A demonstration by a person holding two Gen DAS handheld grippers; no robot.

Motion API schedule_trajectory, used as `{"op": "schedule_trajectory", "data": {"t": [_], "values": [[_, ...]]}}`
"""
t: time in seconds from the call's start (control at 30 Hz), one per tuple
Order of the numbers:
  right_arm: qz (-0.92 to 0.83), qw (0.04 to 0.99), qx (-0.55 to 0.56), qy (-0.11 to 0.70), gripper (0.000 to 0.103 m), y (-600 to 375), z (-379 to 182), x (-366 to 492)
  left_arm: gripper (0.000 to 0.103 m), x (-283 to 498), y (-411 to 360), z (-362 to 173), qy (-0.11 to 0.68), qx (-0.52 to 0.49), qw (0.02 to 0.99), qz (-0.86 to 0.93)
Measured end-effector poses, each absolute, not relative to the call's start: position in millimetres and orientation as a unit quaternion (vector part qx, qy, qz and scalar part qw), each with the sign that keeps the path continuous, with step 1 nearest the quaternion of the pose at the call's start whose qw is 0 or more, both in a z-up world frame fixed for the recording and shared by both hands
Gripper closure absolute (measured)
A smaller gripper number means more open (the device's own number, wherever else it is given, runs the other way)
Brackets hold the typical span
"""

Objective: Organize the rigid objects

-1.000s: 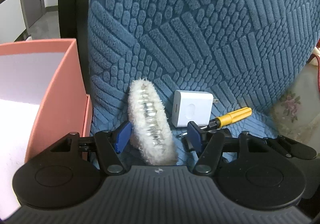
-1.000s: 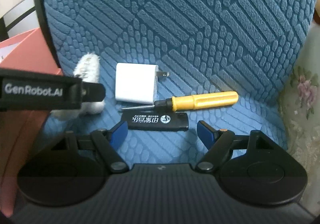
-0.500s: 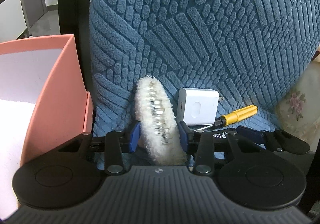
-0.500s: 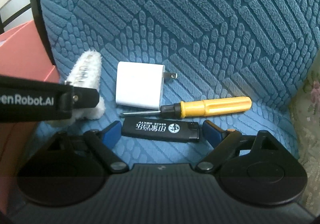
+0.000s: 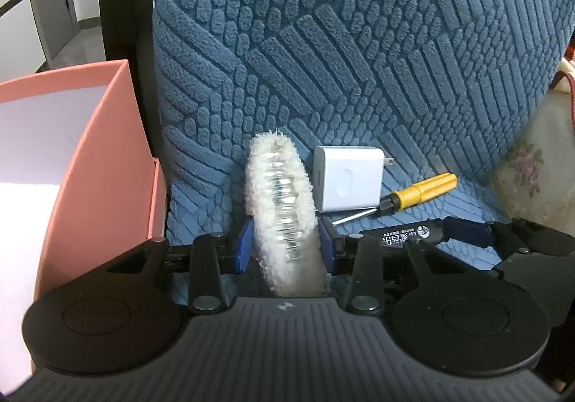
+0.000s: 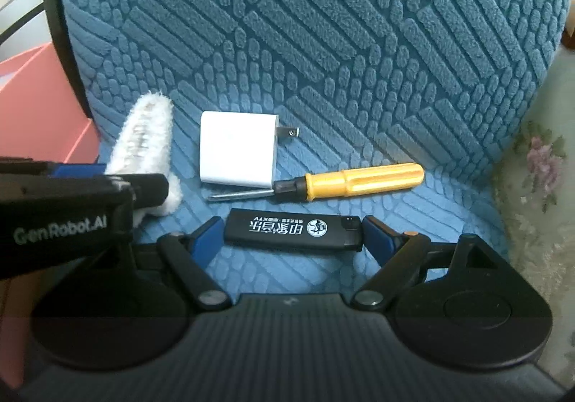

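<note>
The left tool (image 5: 285, 247) is clamped on the fluffy clip (image 5: 280, 208); lift it straight. The right tool (image 6: 289, 235) gapes around the lighter (image 6: 293, 230); close evenly on its ends.

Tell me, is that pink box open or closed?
Open: the pink box has no lid on, and its pale inside wall shows.

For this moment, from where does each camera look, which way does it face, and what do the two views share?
Left wrist: sits on the left gripper, angled down at the blue seat cushion; its jaws are shut on a fluffy white hair clip, pink box alongside.
Right wrist: sits on the right gripper, angled down; open jaws flank a black lighter, with the left gripper's body intruding.
Shared: hair clip, lighter, white charger, yellow screwdriver, box.
</note>
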State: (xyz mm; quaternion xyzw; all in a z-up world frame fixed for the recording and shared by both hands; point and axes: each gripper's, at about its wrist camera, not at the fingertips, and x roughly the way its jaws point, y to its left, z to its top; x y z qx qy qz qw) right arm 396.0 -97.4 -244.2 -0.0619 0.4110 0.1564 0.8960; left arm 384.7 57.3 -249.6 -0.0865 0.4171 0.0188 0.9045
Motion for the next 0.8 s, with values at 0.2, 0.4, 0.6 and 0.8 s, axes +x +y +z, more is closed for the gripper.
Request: {"op": "schedule_trajectory", "data": {"t": [0.2,0.4,0.6,0.8], "values": [[0.142,0.897,-0.048,0.416,0.017,-113,-240,389,0.060,380,55,-245,0.414,-0.095,0.905,0.013],[0.126,0.898,-0.017,0.421,0.017,-139,-239,368,0.060,372,49,-241,0.414,-0.100,0.905,-0.005],[0.112,0.890,0.018,0.441,0.017,-155,-244,353,0.060,356,38,-239,0.419,-0.102,0.902,-0.025],[0.106,0.886,-0.014,0.452,0.017,-142,-257,353,0.059,359,38,-248,0.436,-0.115,0.892,-0.030]]}}
